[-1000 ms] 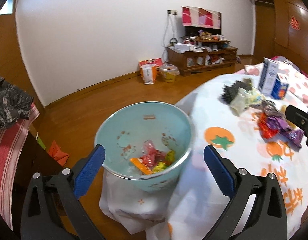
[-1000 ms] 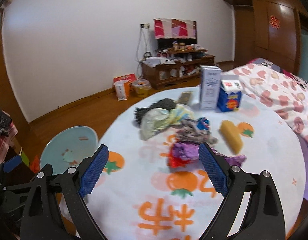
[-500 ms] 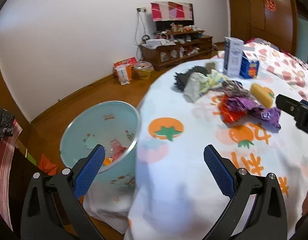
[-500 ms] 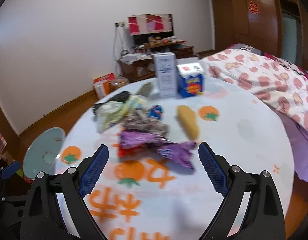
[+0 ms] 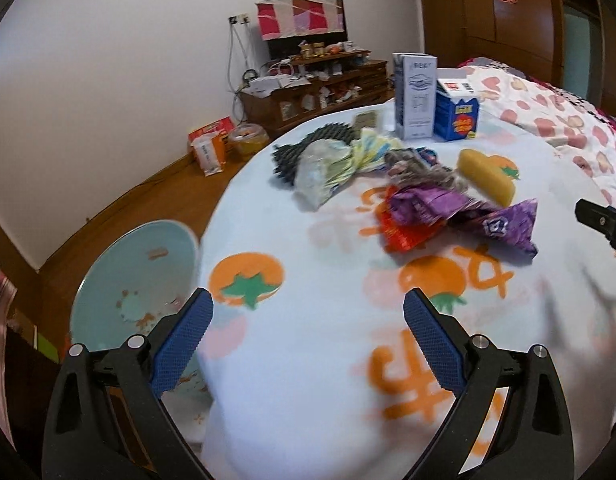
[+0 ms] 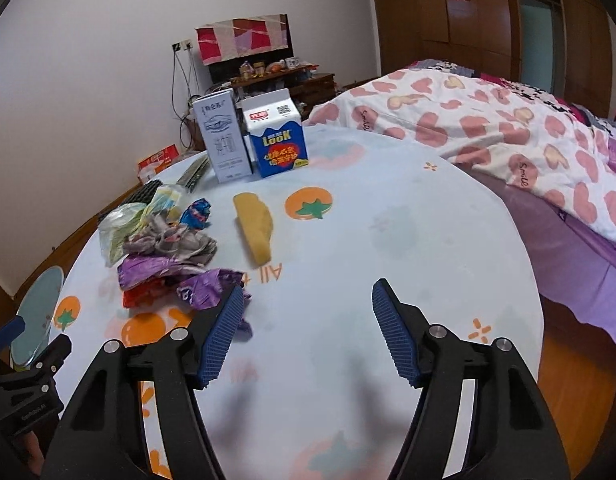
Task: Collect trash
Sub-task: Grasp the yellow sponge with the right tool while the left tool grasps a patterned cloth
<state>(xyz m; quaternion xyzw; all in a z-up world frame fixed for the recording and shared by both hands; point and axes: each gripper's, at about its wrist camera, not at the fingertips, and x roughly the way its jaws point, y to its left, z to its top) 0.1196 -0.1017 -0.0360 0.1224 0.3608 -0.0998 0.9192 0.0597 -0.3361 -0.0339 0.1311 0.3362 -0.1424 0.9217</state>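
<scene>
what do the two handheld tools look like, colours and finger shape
Both match: the left tool and right tool have matte black angular plastic arms with triangular cut-outs and silver bolt heads at the joints. Each finger ends in a long, flat blue pad with a fine ribbed texture. No cables or sleeves show.

The right tongs (image 6: 308, 334) are closing, empty, over the tablecloth (image 6: 387, 232) beside crumpled purple wrappers (image 6: 180, 280).
</scene>
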